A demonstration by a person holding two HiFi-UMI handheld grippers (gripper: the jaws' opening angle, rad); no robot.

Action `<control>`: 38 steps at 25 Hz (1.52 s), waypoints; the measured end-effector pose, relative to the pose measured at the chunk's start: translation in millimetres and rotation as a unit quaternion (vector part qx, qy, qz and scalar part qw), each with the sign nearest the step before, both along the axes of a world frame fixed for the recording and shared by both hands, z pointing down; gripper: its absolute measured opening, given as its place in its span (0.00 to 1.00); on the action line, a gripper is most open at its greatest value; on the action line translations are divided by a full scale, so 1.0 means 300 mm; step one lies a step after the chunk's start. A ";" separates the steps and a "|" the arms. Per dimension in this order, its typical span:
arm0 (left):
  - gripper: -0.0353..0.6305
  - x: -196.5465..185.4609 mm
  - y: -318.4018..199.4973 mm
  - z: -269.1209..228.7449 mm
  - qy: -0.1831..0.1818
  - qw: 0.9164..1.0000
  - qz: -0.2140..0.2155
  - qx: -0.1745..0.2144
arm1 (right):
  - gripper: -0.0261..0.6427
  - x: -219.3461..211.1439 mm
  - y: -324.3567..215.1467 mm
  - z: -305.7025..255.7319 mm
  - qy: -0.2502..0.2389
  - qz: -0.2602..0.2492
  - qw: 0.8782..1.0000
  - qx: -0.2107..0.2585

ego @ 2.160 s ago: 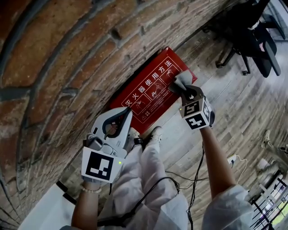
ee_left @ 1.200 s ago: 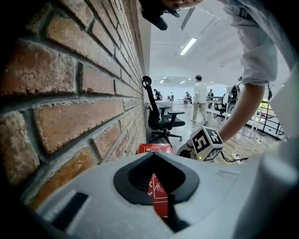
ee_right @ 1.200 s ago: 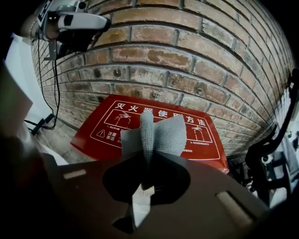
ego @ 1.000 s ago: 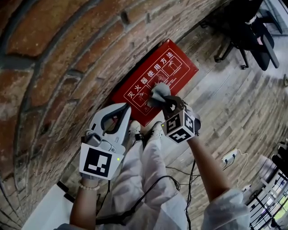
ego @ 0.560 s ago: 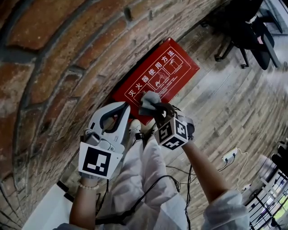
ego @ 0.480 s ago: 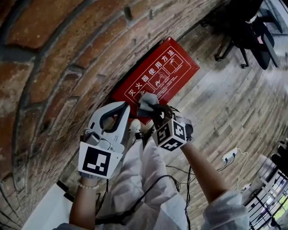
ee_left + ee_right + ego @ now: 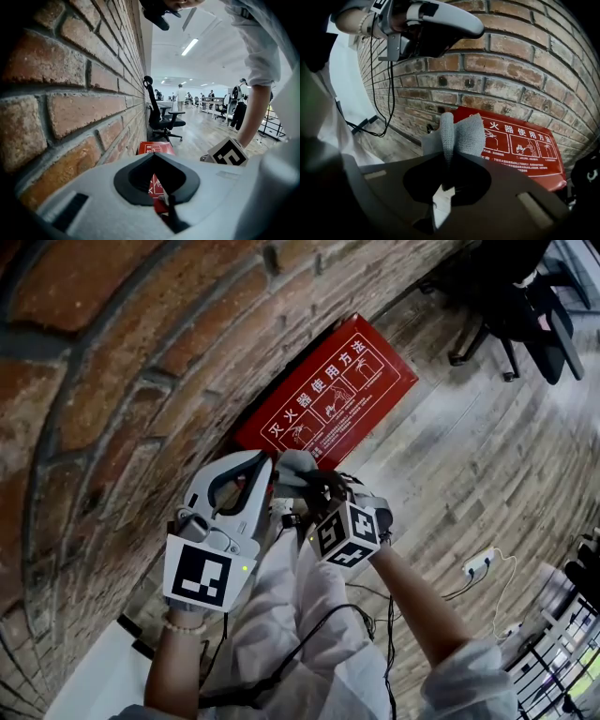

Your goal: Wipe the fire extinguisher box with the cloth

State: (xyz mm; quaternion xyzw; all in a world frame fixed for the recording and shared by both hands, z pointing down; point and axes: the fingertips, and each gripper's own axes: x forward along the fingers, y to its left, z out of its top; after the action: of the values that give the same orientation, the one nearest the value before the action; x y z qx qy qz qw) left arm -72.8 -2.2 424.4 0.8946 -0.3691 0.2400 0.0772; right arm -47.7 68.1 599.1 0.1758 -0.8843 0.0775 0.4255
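Pinching the cloth (image 7: 461,136) by one fold, right tongs (image 7: 449,158) hover near the fire extinguisher box (image 7: 330,399) corner; left tongs (image 7: 154,155) closed, empty. Hard rubbing could pull cloth loose

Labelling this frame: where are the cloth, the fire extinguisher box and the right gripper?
cloth (image 7: 461,136), right gripper view, grey fold.
fire extinguisher box (image 7: 330,397), head view, red face.
right gripper (image 7: 313,486), head view, between fingertips.

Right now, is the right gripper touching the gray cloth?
Touching. The right gripper view shows the right gripper with its fingers shut on the cloth, pinching it.
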 end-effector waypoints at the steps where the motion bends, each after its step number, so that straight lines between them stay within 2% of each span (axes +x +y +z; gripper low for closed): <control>1: 0.05 0.001 0.000 0.000 0.000 1.000 0.001 0.001 | 0.07 -0.006 0.008 -0.001 -0.002 -0.002 1.000 -0.001; 9: 0.05 0.003 -0.001 0.010 0.006 1.000 -0.004 -0.004 | 0.07 -0.035 0.051 0.008 -0.007 -0.009 1.000 -0.009; 15: 0.05 0.021 -0.006 -0.019 0.007 1.000 0.001 0.005 | 0.07 -0.042 0.049 0.004 0.009 -0.012 1.000 -0.025; 22: 0.05 0.062 -0.005 -0.139 0.002 0.999 0.020 0.027 | 0.07 -0.027 0.030 -0.140 -0.025 0.023 0.999 -0.018; 29: 0.05 0.118 -0.014 -0.364 0.007 0.996 0.053 0.067 | 0.07 0.073 -0.045 -0.401 -0.048 0.089 0.994 0.034; 38: 0.05 0.140 -0.017 -0.627 0.005 0.992 0.067 0.110 | 0.07 0.225 -0.173 -0.821 -0.085 0.166 0.974 0.127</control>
State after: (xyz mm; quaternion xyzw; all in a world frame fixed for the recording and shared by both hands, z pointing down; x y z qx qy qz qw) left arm -30.6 -7.3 236.2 0.9215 -0.3320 0.1983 -0.0357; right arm 19.6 16.3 353.0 0.3656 -0.8782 0.0488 0.3044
